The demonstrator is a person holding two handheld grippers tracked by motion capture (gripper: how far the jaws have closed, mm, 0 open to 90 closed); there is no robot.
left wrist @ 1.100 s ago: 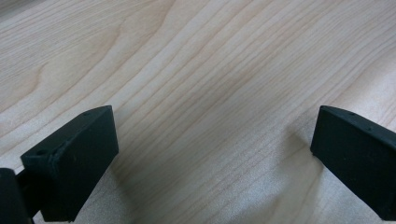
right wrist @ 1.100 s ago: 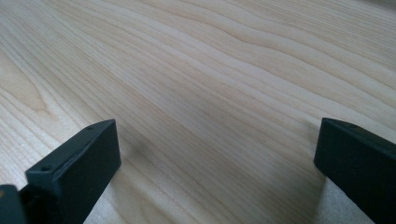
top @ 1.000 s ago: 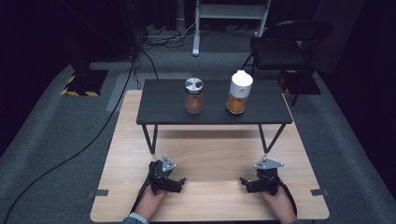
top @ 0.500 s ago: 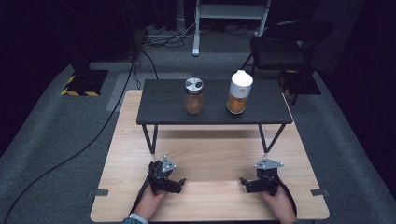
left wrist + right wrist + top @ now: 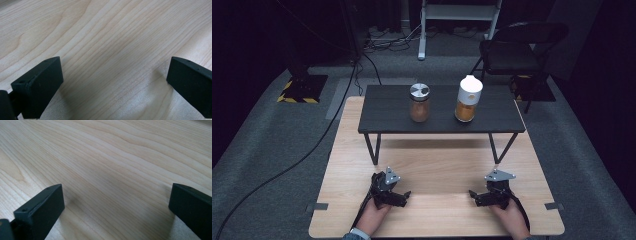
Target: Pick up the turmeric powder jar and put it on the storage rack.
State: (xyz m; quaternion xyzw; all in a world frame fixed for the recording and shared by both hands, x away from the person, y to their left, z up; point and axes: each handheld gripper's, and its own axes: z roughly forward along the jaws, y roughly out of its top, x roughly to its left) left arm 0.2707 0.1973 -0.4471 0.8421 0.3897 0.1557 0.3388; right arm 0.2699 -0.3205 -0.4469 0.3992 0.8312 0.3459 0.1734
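Note:
A glass jar (image 5: 419, 103) with a silver lid and brown contents stands on a low dark shelf (image 5: 382, 115). To its right on the same shelf is a bottle (image 5: 468, 99) with a white cap and orange contents. My left gripper (image 5: 401, 196) rests on the wooden table near its front edge, jaws wide apart over bare wood (image 5: 112, 57). My right gripper (image 5: 475, 196) lies at the front right, likewise open with only wood grain (image 5: 115, 177) between its jaws. Both point inward toward each other.
The wooden table (image 5: 437, 165) carries the black-legged shelf at its back half. A dark folding chair (image 5: 517, 50) stands behind on the right, a white stand (image 5: 459, 15) farther back, and a cable (image 5: 312, 150) runs over the grey carpet on the left.

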